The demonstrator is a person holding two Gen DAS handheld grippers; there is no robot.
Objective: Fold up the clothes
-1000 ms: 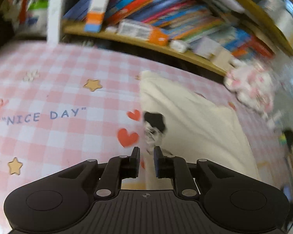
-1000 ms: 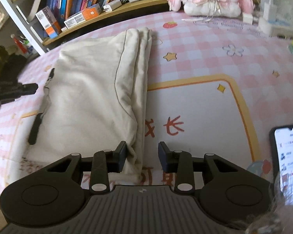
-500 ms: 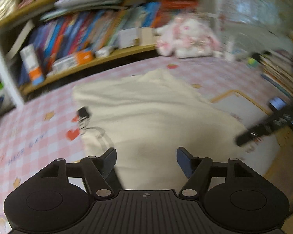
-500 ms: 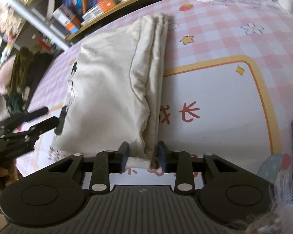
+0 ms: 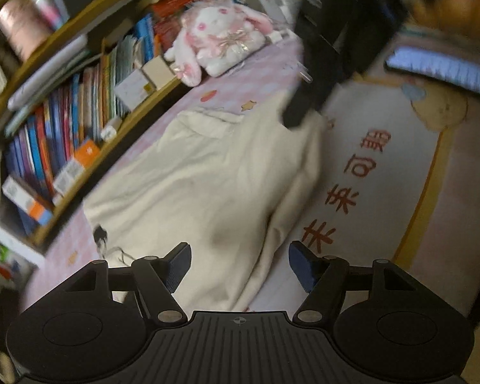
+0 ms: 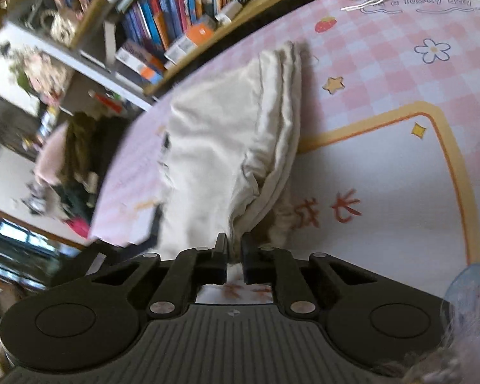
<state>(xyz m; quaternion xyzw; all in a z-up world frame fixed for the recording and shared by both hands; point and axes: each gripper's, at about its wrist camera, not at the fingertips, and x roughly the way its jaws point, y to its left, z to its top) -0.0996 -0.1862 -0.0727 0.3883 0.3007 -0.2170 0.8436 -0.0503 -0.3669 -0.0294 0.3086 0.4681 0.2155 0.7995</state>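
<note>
So the cream garment (image 6: 208, 147) is lying on the pink checked surface (image 6: 384, 73), already doubled over into a longish stack. You can see several layers bunched along its right edge in the right wrist view, so it's at least partly folded. Whether more folds are wanted I can't say from this.

The right gripper (image 6: 233, 249) has its jaws pinched together on the near right corner of that stack, and the layered edge looks slightly lifted there, with a shadow under it. From those jaws the cloth runs straight ahead and a bit left, long axis pointing toward the bookshelf (image 6: 182, 9) at the back.

The left gripper (image 5: 238, 264) is hovering over the opposite near side with jaws wide apart and nothing between them. The garment lies right in front of and below it, and in this view its long axis slants up toward the plush bunny (image 5: 217, 32). The dark blur at upper right is probably the other gripper, too smeared to be sure.

My read: the right one is on the cloth and the left is closest to the free near-left corner, so any fold along the long axis turns on both ends of that near short edge.
</note>
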